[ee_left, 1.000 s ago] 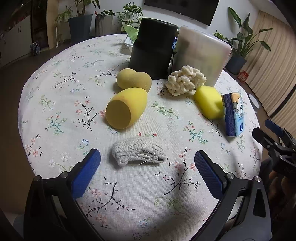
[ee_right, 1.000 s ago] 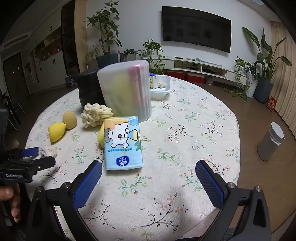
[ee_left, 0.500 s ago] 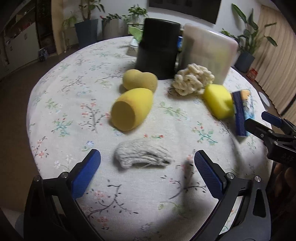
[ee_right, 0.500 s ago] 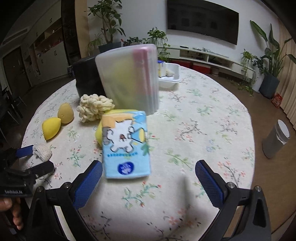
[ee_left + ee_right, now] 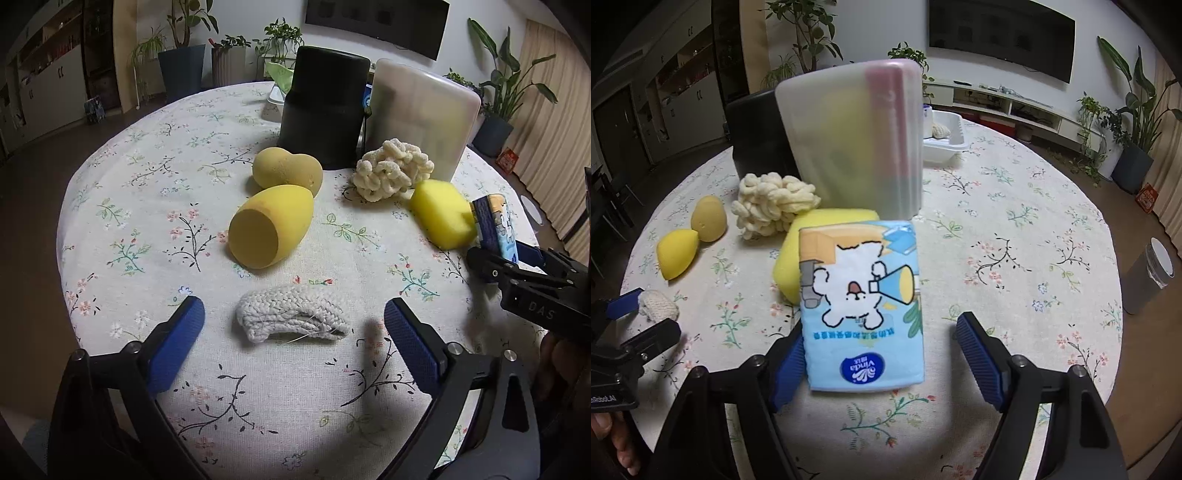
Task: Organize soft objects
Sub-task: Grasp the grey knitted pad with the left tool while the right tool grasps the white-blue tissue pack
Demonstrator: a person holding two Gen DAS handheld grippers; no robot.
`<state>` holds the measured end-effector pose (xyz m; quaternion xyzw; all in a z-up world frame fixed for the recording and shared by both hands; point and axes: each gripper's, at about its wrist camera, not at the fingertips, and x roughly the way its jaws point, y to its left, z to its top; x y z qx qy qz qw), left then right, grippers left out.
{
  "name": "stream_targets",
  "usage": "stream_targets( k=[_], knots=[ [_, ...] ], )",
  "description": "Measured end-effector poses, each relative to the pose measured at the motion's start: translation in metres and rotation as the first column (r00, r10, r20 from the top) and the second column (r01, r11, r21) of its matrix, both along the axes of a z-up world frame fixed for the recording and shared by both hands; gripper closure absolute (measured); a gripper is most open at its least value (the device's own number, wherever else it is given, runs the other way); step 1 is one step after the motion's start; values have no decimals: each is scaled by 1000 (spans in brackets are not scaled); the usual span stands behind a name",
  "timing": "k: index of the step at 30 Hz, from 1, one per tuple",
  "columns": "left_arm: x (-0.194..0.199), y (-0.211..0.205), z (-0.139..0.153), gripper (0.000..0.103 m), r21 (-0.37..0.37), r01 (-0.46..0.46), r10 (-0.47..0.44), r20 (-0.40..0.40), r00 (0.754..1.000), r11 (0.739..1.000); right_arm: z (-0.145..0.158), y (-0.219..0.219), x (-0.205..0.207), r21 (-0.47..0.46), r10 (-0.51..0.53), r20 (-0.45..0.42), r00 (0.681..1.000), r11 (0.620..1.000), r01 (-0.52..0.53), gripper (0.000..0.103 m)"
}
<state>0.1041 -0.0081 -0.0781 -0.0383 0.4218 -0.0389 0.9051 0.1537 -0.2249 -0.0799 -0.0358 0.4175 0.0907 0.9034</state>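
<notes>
Between closing right gripper fingers: tissue pack, ungripped.

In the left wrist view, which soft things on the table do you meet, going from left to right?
Cut-flat yellow sponge egg → grey knitted piece → cream yarn knot → yellow block sponge → tissue pack.
</notes>
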Motion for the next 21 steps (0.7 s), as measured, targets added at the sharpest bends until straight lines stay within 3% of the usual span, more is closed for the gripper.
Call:
stream_targets(
  k=[12,15,17,21],
  knots=[
    [-5,-5,0,24,58,-8,7,25,1000,998,0,0,-8,-5,29,27,999,1000,-28,46],
    [-6,-3,1,33,45,-15,14,31,999,999,1,0,-9,-6,34,29,999,999,-34,47],
    [-7,0,2,45,25,-18,17,36,999,1000,1,-2,-10,3,36,29,999,999,-36,47],
    [-6,-2,2,49,27,-10,10,36,999,1000,2,-4,-12,18,38,29,999,999,-38,48]
  ],
)
